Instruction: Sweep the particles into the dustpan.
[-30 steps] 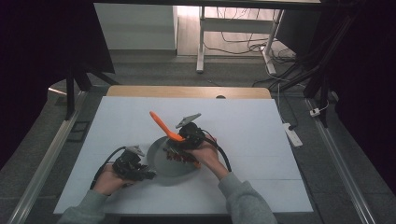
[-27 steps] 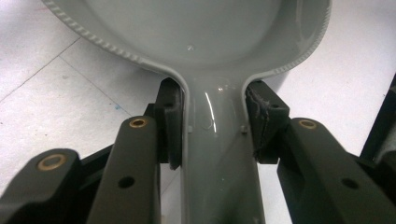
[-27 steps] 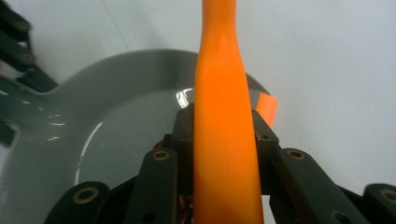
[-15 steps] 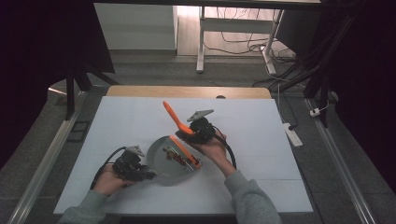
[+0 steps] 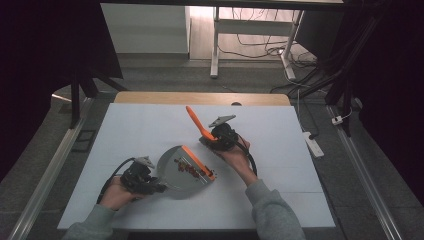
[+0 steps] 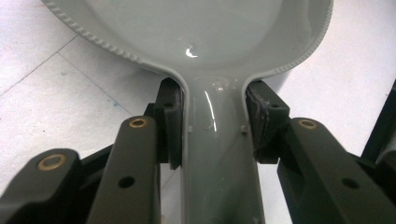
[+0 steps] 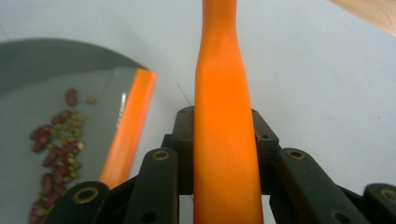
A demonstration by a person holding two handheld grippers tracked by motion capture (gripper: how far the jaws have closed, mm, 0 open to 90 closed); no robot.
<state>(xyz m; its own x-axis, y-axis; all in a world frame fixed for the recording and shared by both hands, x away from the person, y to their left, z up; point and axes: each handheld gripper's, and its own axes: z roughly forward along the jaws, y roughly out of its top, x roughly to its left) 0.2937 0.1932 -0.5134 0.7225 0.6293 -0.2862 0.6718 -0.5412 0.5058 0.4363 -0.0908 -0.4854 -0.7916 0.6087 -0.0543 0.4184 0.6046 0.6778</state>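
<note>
The white tabletop (image 5: pixel 150 130) carries a grey dustpan (image 5: pixel 182 172) near its front edge, left of centre, orange lip toward the middle. The left gripper (image 5: pixel 150 184) is clamped on the dustpan's handle; red beans (image 5: pixel 187 167) lie just behind the lip. Near the tabletop's centre, the right gripper (image 5: pixel 212 140) grips an orange brush handle (image 5: pixel 196 121).

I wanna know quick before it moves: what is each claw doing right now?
Left claw: closed on the grey dustpan handle.
Right claw: closed on the orange brush handle.
</note>
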